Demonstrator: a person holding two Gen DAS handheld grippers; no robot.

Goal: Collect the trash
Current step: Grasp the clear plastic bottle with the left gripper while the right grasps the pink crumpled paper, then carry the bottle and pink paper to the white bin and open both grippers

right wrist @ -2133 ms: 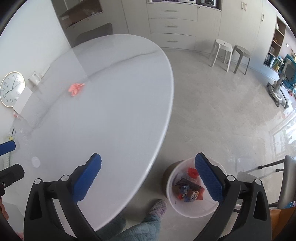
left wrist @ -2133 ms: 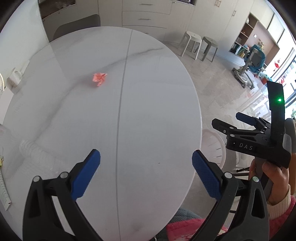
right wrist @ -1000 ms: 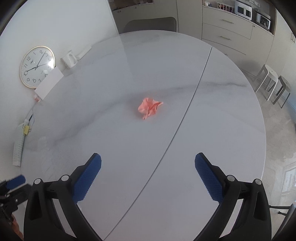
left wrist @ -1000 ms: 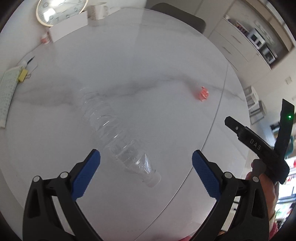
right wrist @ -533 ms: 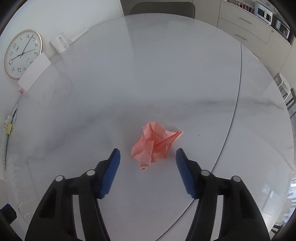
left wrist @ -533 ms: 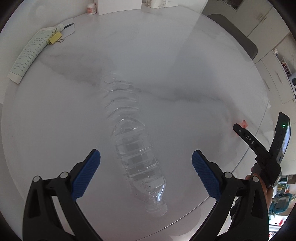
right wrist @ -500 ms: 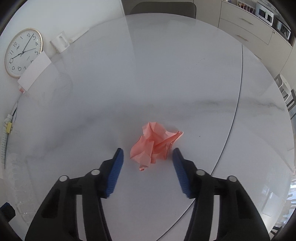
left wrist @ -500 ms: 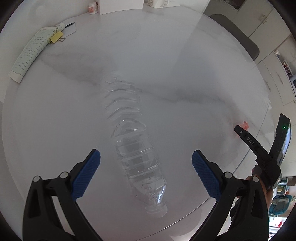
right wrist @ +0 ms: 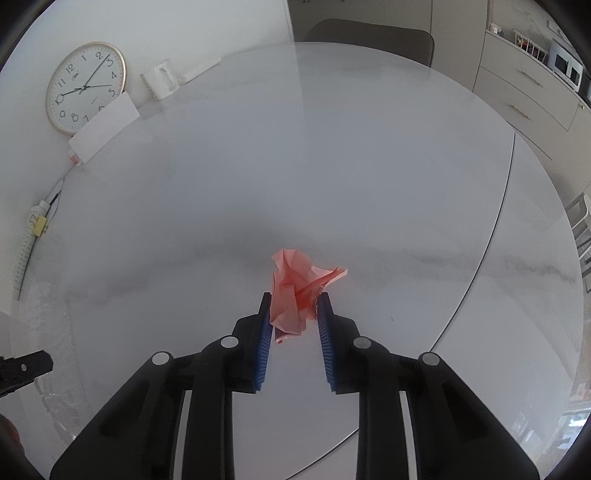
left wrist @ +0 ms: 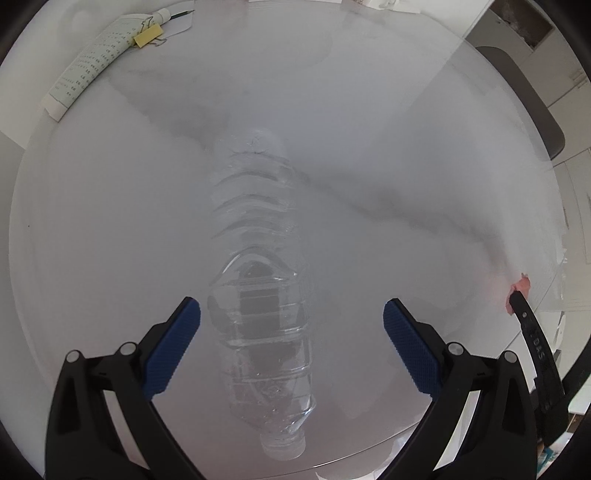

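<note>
On the round white marble desk (right wrist: 369, 166), the right tongs (right wrist: 293, 314) are right on the crumpled pink paper (right wrist: 297, 295), their blue pads (right wrist: 263, 347) pinching it from both sides. The jaws have just been closing, and the paper sits squeezed between them near the middle of the desk, its upper folds sticking out beyond the tips. Whether it rests on the surface or is raised off it, I cannot tell.

Over on the left side, the left tongs (left wrist: 291, 314) hang released, jaws wide apart, pointing steeply down over a clear plastic bottle (left wrist: 262, 280). The bottle lies on its side on the desk, cap end toward the near edge, base pointing away. It runs between the two blue pads (left wrist: 173, 347), nearer the left one, neither pad pressing on it.

From the left wrist view, the black finger of the right tongs shows at the far right, a scrap of the pink paper peeking at its tip.

Along the far left rim of the desk: a wall clock (right wrist: 85, 86) leaning at the wall, a white card (right wrist: 105, 127) propped in front of it, a white mug (right wrist: 160, 83) beside them, and a sheaf of printed paper (left wrist: 92, 61) held by a yellow binder clip (left wrist: 147, 35). A grey chair (right wrist: 369, 37) stands at the far side.
</note>
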